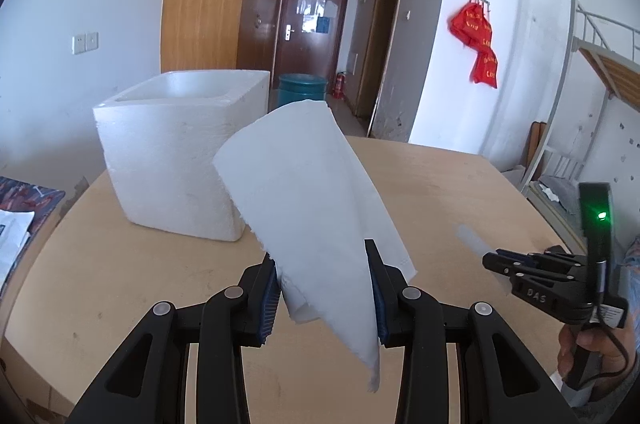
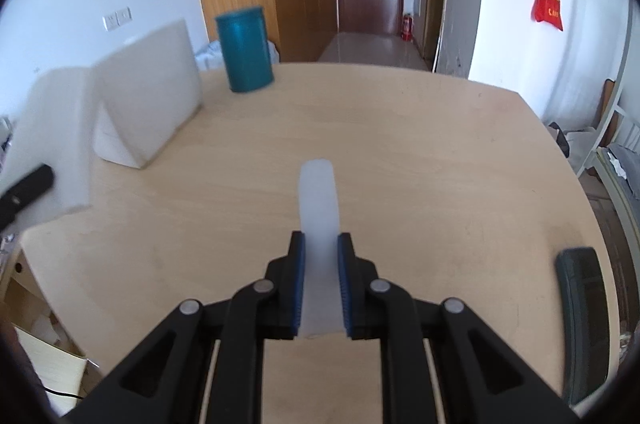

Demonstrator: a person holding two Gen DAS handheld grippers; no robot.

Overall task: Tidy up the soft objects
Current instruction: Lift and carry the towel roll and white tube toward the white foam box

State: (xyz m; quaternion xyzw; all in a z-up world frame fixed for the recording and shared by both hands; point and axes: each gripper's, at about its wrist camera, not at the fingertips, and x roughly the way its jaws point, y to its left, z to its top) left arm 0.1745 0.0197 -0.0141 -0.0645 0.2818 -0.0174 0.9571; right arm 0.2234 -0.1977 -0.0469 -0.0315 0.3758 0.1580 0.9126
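My left gripper (image 1: 320,250) is shut on a white paper towel sheet (image 1: 304,184), which stands up from the pads and hangs folded below them, above the wooden table (image 1: 440,192). Just left of the sheet stands an open white foam box (image 1: 168,160), with nothing visible inside. My right gripper (image 2: 321,236) is shut on a narrow white soft strip (image 2: 318,200) that sticks forward over the table (image 2: 400,144). In the left wrist view the right gripper (image 1: 492,262) shows at the right edge, held by a hand. The foam box (image 2: 148,92) and the blurred sheet (image 2: 52,136) sit at the left of the right wrist view.
A teal bin (image 2: 246,50) stands beyond the table's far edge. A dark chair back (image 2: 580,304) is at the near right. Red bags (image 1: 476,40) hang on the right wall, and a bunk bed (image 1: 600,64) stands further right. Papers (image 1: 12,240) lie at the left.
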